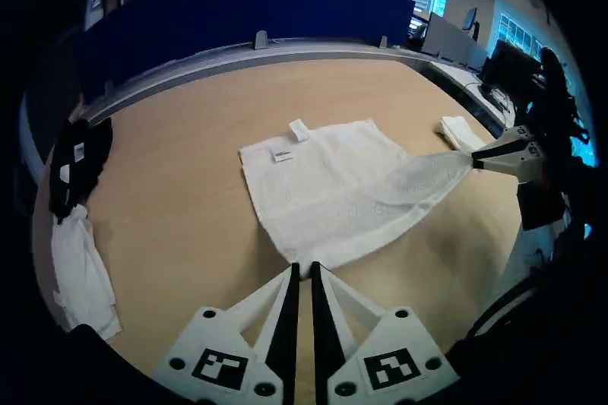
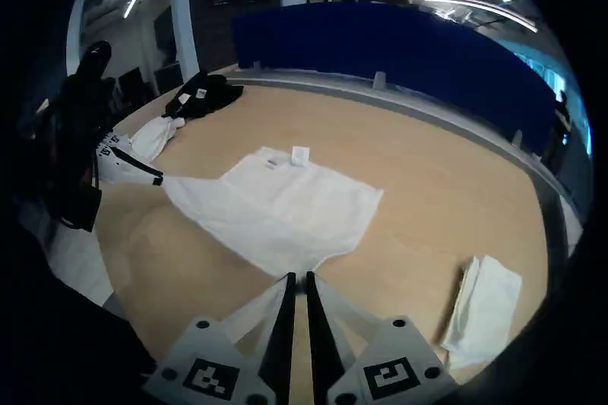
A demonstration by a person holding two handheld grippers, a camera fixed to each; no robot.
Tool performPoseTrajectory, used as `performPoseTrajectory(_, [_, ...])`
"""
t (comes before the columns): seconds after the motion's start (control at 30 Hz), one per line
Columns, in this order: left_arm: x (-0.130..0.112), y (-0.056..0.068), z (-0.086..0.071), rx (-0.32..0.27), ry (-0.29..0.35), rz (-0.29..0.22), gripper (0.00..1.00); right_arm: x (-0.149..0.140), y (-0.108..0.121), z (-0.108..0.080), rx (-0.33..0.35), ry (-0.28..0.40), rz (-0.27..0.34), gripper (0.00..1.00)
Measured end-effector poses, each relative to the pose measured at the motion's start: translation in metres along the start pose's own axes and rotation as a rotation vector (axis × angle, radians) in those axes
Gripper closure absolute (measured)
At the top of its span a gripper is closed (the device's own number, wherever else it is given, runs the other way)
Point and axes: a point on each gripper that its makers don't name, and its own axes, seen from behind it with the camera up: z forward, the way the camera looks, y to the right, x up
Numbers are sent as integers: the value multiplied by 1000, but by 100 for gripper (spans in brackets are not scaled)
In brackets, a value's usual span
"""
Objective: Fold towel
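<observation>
Towel point(image 1: 334, 185) is lying mostly flat mid-table, white, with its tag point(image 1: 299, 130) at the far edge, around 12 o'clock. The left gripper point(image 1: 304, 277) is pinching the near corner, its fingers pressed together on the cloth at 6 o'clock in the left gripper view. The right gripper point(image 2: 298, 283) is doing the same on its own corner, pinched tight at 6 o'clock in the right gripper view. Both held corners are being lifted, so the cloth is stretching up off the table point(image 1: 190, 139) between them.

The left gripper view is giving me the right gripper side-on at 3 o'clock, with the towel corner pulled to a point in its tips. The right gripper view is giving me the left one at 9 o'clock with the dark-gloved hand point(image 2: 80, 131) holding it.

Around the towel, bare wood is running wide towards the blue partition point(image 1: 243, 10) at 12. A black garment point(image 1: 76, 166) and a white cloth point(image 1: 80, 268) are sitting at 9 by the table edge, well apart from the towel. A folded white cloth point(image 1: 460, 131) is sitting near the edge at 2, close to the right gripper.
</observation>
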Motion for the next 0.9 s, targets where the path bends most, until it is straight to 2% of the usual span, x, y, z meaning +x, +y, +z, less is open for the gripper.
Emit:
performPoseTrajectory(0.37, [2, 10, -27, -16, 1, -20, 89, 10, -12, -32, 12, 12, 9, 90])
performPoseTrajectory(0.67, [5, 8, -26, -8, 8, -26, 89, 11, -11, -30, 10, 9, -3, 90])
performPoseTrajectory(0.9, [16, 2, -18, -3, 20, -27, 89, 17, -4, -23, 2, 5, -14, 90])
